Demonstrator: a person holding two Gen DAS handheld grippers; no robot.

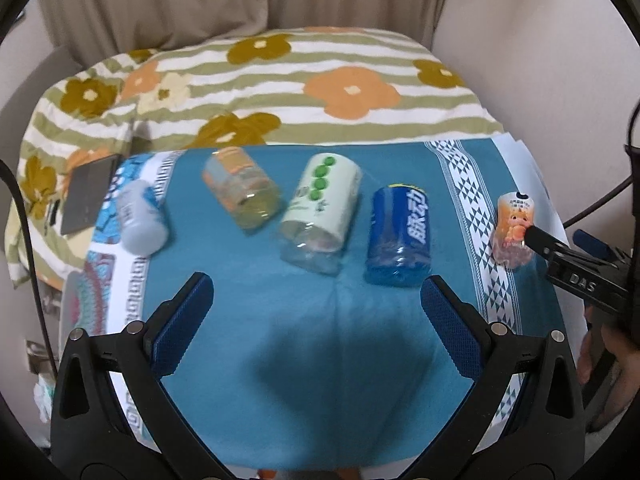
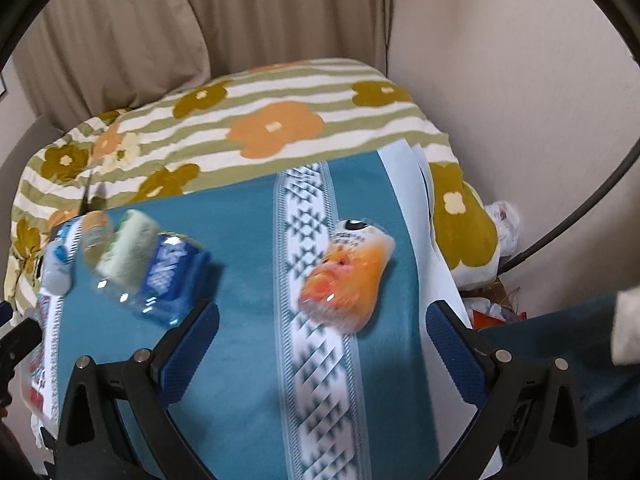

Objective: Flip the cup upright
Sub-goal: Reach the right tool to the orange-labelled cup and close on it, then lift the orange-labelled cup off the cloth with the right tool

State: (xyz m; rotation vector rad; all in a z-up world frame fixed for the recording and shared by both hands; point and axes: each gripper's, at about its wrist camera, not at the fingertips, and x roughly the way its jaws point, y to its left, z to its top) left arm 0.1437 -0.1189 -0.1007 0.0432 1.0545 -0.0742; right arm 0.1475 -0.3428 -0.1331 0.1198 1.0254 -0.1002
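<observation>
Several cups made from cut plastic bottles lie on their sides on a teal cloth [image 1: 256, 320]: a grey one [image 1: 140, 218], an orange-labelled clear one [image 1: 240, 188], a white one with green dots [image 1: 320, 208], a blue one [image 1: 400, 236] and a small orange cartoon one [image 1: 514, 228]. My left gripper [image 1: 316, 312] is open and empty, above the cloth in front of the white and blue cups. My right gripper [image 2: 322, 344] is open, with the small orange cup [image 2: 348, 276] lying just beyond its fingertips. It shows in the left wrist view [image 1: 538, 240] next to that cup.
A striped flower-print blanket [image 1: 280, 80] covers the bed behind the cloth. A dark tablet [image 1: 86, 196] lies at the far left. A beige curtain [image 2: 200, 20] and a wall stand behind. Plastic bags [image 2: 504, 228] lie off the right edge.
</observation>
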